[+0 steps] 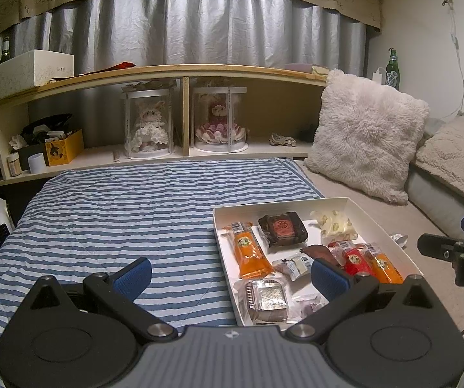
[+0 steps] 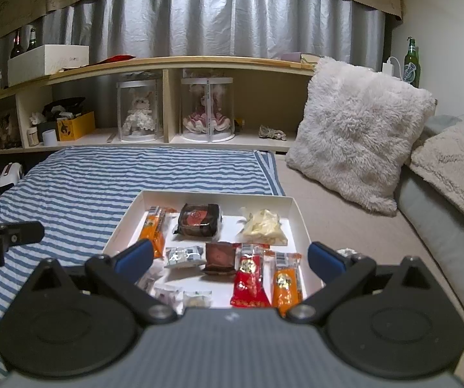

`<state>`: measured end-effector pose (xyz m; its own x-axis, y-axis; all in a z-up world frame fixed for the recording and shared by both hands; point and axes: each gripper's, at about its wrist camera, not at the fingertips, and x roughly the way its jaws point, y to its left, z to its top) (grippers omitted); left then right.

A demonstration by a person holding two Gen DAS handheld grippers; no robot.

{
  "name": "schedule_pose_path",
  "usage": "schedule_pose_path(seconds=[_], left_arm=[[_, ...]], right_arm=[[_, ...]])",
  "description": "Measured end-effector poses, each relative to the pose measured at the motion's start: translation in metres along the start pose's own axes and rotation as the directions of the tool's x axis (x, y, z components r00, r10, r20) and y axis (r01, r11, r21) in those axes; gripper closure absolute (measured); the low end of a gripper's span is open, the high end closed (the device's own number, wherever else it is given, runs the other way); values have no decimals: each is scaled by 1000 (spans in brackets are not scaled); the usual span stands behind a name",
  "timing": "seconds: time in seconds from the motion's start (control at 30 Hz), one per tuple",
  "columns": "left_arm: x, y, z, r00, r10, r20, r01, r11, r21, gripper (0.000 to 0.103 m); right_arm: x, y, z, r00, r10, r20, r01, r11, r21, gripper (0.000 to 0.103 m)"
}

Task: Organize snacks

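Left wrist view: the left gripper (image 1: pixel 230 274) is being held low over the striped blanket (image 1: pixel 109 200), jaws spread wide and nothing between them; its right pad is overlapping the near left part of the white tray (image 1: pixel 375 216). The right gripper (image 1: pixel 442 249) is being seen only as a black finger at the frame's right edge, just beside the tray's right wall. A clear-wrapped brown cake (image 1: pixel 269 300) in the tray's near left corner is being shown here; in the right wrist view that corner is hidden behind the gripper body.

Right wrist view: the right gripper (image 2: pixel 230 260) is being held centred over the tray's (image 2: pixel 206 195) near half, jaws spread, empty. The left gripper (image 2: pixel 8 231) is being seen at the left edge over the blanket (image 2: pixel 80 181).

Tray contents being recorded, all snacks inside the walls:
- orange packet (image 2: pixel 155 229), far left
- dark wrapped cake (image 2: pixel 199 220), far centre
- pale yellow bag (image 2: pixel 264 223), far right
- brown square (image 2: pixel 220 257), centre
- red packet (image 2: pixel 249 278) and second orange packet (image 2: pixel 286 283), side by side, near right
- small clear packets (image 2: pixel 183 255), near left

The tray is being seen resting on the bed, partly on the blanket.
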<state>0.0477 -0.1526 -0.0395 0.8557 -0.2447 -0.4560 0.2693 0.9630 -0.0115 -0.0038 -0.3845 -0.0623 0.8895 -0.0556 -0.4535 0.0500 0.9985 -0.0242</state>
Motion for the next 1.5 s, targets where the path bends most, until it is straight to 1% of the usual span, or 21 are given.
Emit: schedule_pose_path(seconds=[1.5], left_arm=[[0,3,-5,1000,8,-1,-8,1000,11,0]], right_arm=[[2,-4,-3,1000,4,-7,-3,1000,12,1]])
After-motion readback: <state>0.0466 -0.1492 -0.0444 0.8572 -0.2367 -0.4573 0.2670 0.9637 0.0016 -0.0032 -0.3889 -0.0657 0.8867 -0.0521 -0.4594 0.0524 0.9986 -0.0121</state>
